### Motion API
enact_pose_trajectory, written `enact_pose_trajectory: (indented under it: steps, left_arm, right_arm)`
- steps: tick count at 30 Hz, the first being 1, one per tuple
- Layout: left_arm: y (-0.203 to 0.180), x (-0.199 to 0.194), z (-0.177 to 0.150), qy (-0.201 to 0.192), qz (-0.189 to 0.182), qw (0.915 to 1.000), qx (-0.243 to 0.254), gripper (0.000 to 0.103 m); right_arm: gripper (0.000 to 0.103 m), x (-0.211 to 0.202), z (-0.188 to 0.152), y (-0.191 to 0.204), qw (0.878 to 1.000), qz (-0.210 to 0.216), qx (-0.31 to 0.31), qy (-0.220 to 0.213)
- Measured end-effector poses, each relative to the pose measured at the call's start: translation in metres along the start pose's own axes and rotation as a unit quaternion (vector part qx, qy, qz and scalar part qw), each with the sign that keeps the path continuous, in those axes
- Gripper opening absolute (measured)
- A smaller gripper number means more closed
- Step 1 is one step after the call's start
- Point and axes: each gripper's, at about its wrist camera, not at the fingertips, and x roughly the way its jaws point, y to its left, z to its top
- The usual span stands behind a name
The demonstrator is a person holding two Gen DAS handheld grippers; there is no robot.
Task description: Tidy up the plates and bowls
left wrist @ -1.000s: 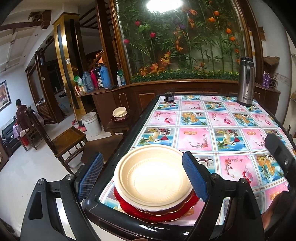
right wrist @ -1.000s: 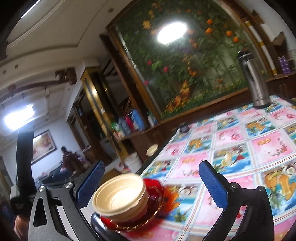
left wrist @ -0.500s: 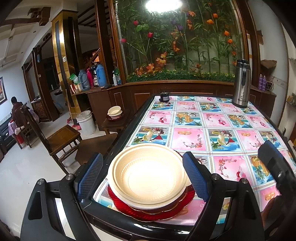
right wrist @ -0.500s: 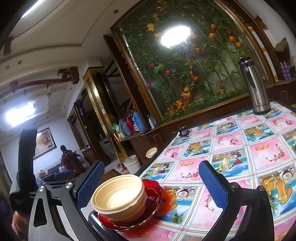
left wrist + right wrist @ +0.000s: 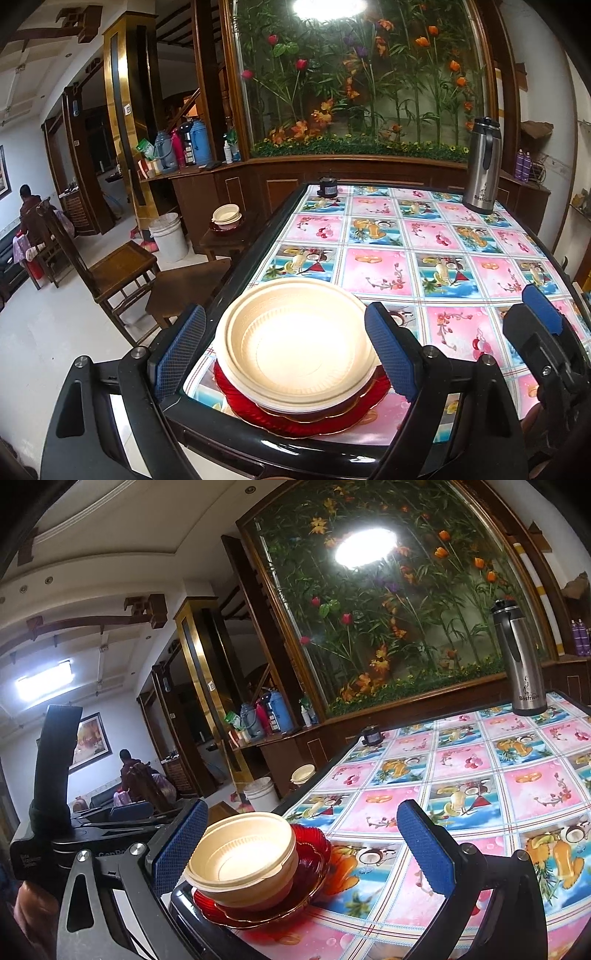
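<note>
A stack of cream bowls (image 5: 297, 345) sits on red glass plates (image 5: 306, 421) at the near left corner of the table (image 5: 406, 266). My left gripper (image 5: 286, 354) is open, its blue pads on either side of the stack and apart from it. The stack also shows in the right wrist view, cream bowls (image 5: 245, 860) on red plates (image 5: 306, 878). My right gripper (image 5: 295, 853) is open around them, not touching. The right gripper also shows in the left wrist view (image 5: 543, 332). The left gripper also shows in the right wrist view (image 5: 110, 823).
A steel thermos (image 5: 482, 166) stands at the far right of the table and a small dark jar (image 5: 328, 186) at the far left. Wooden chairs (image 5: 110, 273) and a stool with more bowls (image 5: 226, 218) stand left of the table, by a white bucket (image 5: 168, 236).
Both grippers pulled back and lowered slightly, so the stack sits a little farther forward between the fingers. The bowls and plates have not moved.
</note>
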Motion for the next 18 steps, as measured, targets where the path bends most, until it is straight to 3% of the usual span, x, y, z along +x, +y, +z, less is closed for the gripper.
enact_pose_trajectory:
  steps: [18]
  left_arm:
    - [0.0028, 0.0072, -0.0034, 0.009, 0.011, 0.9999, 0.0, 0.089]
  right_arm:
    - [0.103, 0.0056, -0.0029, 0.0026, 1.0, 0.006, -0.005, 0.014]
